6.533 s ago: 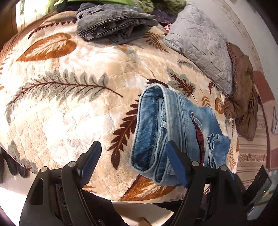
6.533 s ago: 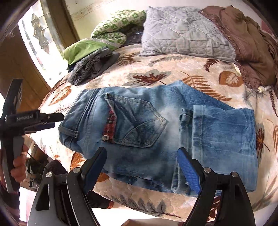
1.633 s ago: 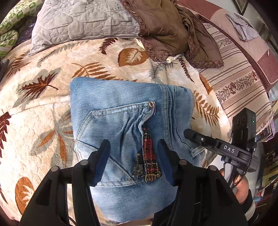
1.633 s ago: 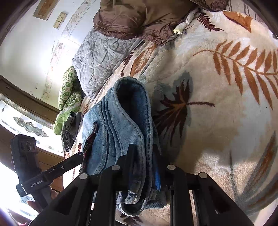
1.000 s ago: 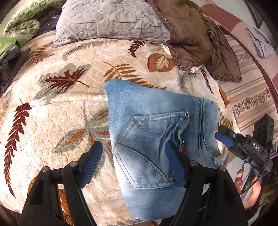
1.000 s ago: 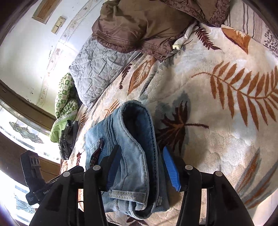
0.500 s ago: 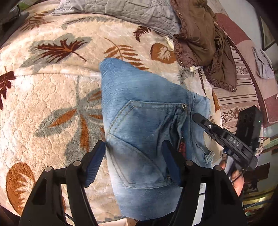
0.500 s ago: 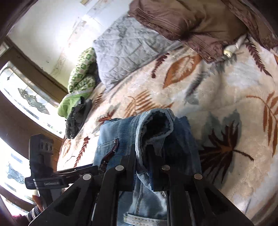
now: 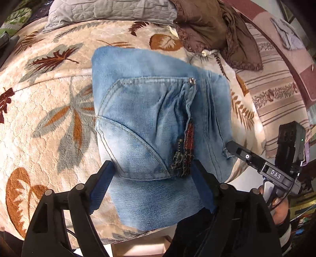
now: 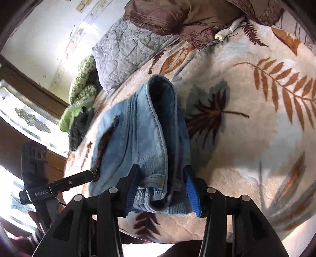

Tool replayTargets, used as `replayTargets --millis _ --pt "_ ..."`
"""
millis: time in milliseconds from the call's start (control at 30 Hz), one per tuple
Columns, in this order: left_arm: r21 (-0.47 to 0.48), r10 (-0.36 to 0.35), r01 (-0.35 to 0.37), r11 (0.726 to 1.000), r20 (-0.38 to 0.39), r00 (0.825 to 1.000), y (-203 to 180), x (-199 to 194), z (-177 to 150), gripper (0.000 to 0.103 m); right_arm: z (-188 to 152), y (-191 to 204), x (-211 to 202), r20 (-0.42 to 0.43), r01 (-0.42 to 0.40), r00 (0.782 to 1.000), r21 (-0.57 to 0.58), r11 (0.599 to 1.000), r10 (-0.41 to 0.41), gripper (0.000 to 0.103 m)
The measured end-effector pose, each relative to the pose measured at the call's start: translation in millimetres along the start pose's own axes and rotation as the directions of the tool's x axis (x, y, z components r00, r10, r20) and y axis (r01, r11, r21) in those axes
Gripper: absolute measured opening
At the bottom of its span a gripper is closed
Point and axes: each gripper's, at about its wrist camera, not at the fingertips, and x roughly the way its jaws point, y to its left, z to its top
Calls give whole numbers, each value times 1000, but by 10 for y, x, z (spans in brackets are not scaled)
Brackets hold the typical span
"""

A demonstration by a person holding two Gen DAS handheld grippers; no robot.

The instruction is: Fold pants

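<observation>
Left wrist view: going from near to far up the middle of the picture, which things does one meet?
Left gripper → folded jeans → leaf-print blanket → grey quilted pillow.

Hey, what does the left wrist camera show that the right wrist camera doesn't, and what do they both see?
Only the left wrist view shows the jeans' back pocket from above with its zipper pull, plus the striped cover. Only the right wrist view shows the jeans' thick folded edge end-on, the window and the wall. Both show the folded jeans on the leaf-print blanket, the grey quilted pillow, the brown garment, and both grippers open, left gripper and right gripper.
</observation>
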Motion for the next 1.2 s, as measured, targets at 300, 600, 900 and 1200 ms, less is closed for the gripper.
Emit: replayTargets --millis 300,600,900,1200 --pt "27 46 -47 999 29 999 10 -235 35 91 -26 -14 -190 48 11 999 49 999 -13 58" --pt "-133 -18 20 991 15 1000 342 -210 316 91 145 -84 -333 94 -18 996 118 993 7 62" --pt "-119 -66 56 991 -76 995 417 89 423 91 257 -34 203 -5 -4 1000 132 991 5 68" --pt "-190 -94 74 979 -101 990 448 190 489 92 335 17 424 -37 -22 999 47 999 23 74"
